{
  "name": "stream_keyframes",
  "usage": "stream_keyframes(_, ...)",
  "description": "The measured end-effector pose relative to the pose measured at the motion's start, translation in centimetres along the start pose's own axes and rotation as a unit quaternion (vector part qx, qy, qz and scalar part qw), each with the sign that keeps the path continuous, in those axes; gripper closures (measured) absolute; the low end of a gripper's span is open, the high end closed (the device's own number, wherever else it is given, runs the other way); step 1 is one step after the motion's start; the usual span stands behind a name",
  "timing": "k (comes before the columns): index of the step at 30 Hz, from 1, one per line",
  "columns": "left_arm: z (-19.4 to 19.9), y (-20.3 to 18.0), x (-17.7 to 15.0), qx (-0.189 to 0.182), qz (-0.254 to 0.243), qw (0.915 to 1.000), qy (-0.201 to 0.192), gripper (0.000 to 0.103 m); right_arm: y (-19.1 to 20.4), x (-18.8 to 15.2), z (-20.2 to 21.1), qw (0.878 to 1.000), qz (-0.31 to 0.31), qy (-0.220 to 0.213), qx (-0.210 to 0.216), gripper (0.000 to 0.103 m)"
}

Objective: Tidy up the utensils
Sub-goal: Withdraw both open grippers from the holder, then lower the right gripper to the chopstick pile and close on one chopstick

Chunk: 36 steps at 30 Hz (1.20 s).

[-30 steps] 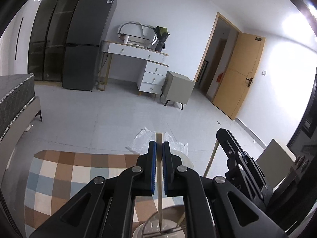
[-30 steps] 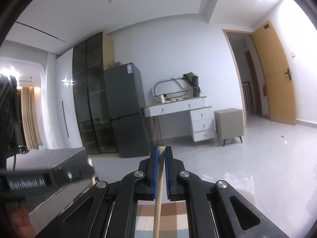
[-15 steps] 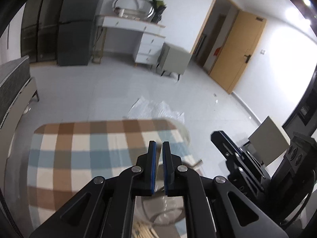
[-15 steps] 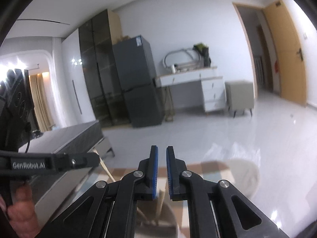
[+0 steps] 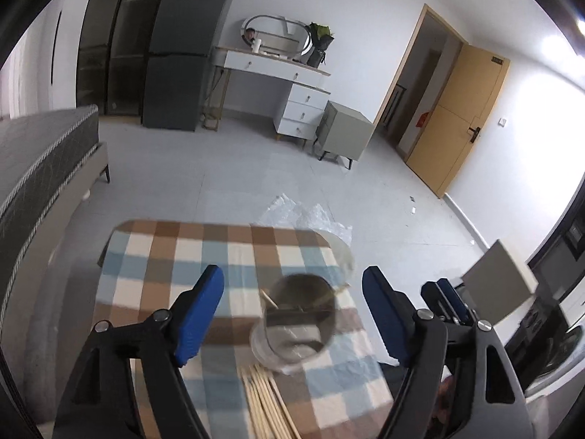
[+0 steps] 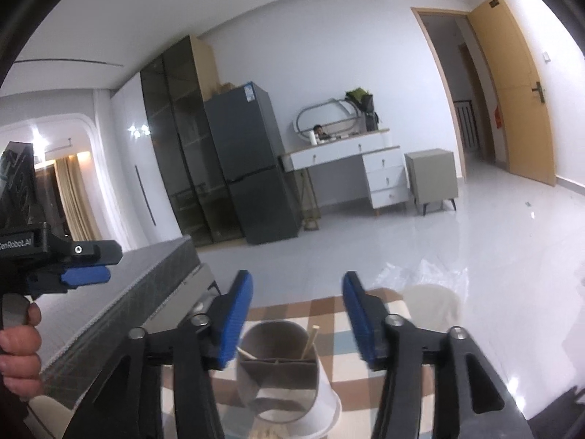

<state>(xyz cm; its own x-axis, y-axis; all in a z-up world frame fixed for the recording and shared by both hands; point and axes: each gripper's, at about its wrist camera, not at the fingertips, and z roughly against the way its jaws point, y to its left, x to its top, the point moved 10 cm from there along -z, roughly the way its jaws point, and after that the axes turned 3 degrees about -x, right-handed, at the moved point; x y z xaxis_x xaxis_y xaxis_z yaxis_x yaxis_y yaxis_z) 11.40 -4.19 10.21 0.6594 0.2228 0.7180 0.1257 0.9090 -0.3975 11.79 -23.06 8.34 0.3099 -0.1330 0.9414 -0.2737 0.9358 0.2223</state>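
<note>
A grey round utensil holder (image 5: 299,323) with an inner divider stands on the checked tablecloth (image 5: 175,256). Two wooden chopsticks (image 5: 268,300) lean inside it, one to each side. A bundle of loose chopsticks (image 5: 267,402) lies on the cloth just in front of it. My left gripper (image 5: 292,311) hangs above the holder with its jaws opening and nothing between the blue pads. In the right wrist view the right gripper (image 6: 298,316) is also opening and empty, above the same holder (image 6: 278,369) with a chopstick (image 6: 310,340) sticking up.
A dark bed (image 5: 36,168) runs along the table's left side. Crumpled clear plastic (image 5: 303,212) lies on the floor beyond the table. A pale round object (image 6: 431,303) sits at the far right corner. A person's hand (image 6: 18,347) holds the left gripper's handle.
Each gripper held a chopstick a second ago. Both have let go, opened wide and drawn back and up; the chopsticks now stand in the holder.
</note>
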Motion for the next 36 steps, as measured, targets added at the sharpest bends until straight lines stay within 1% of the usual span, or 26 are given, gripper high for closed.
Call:
stream_keyframes(1, 0.8, -0.4, -0.3, -0.005, 0.004, 1.0000, 0.002, 0.028, 0.2, 0.3, 0.7, 1.000, -0.001, -0.005, 0.001, 0.034)
stream_keyframes(2, 1.2, -0.3, -0.5, -0.001, 0.004, 1.0000, 0.000, 0.026, 0.5, 0.4, 1.2, 1.000, -0.001, -0.007, 0.002, 0.031)
stream_keyframes(3, 2.2, -0.5, -0.9, 0.005, 0.005, 1.0000, -0.007, 0.022, 0.8, 0.5, 1.9, 1.000, -0.002, -0.012, 0.004, 0.028)
stream_keyframes(5, 3.2, -0.1, -1.5, 0.010, 0.007, 0.9997, -0.023, 0.016, 1.2, 0.5, 3.0, 1.000, -0.005, -0.019, 0.006, 0.028)
stream_keyframes(8, 4.3, 1.1, -2.7, 0.029, 0.013, 0.9985, -0.044, 0.012, 2.0, -0.4, 4.2, 1.000, -0.005, -0.016, 0.012, 0.025)
stream_keyframes(11, 4.7, 2.6, -4.5, 0.051, 0.022, 0.9971, -0.051, 0.006, 2.5, -1.9, 5.0, 1.000, -0.006, -0.008, 0.014, 0.022)
stream_keyframes(16, 4.5, 4.3, -7.0, 0.090, 0.000, 0.9932, -0.074, 0.006, 3.0, -5.0, 5.4, 1.000, -0.017, 0.013, 0.014, 0.009)
stream_keyframes(18, 3.5, 5.1, -8.1, 0.112, -0.018, 0.9907, -0.075, 0.006, 3.4, -6.5, 5.3, 1.000, -0.015, 0.024, 0.013, 0.009)
stream_keyframes(22, 1.2, 6.2, -10.0, 0.129, -0.034, 0.9889, -0.064, 0.006, 3.6, -8.9, 4.9, 0.999, 0.005, 0.051, 0.012, 0.009)
stream_keyframes(25, -1.0, 7.2, -11.1, 0.135, -0.029, 0.9892, -0.049, 0.006, 3.9, -10.6, 4.8, 0.997, 0.019, 0.072, 0.008, 0.009)
stream_keyframes(30, -4.2, 8.8, -12.3, 0.145, -0.017, 0.9887, -0.031, 0.006, 2.9, -13.3, 3.1, 0.993, 0.002, 0.122, 0.002, 0.009)
stream_keyframes(34, -6.1, 10.1, -13.6, 0.146, -0.009, 0.9893, -0.007, 0.006, 2.8, -14.7, 2.8, 0.991, 0.003, 0.135, 0.000, 0.009)
stream_keyframes(36, -6.9, 11.0, -14.1, 0.158, -0.011, 0.9874, -0.003, 0.006, 2.8, -15.4, 2.3, 0.989, 0.010, 0.145, -0.001, 0.009)
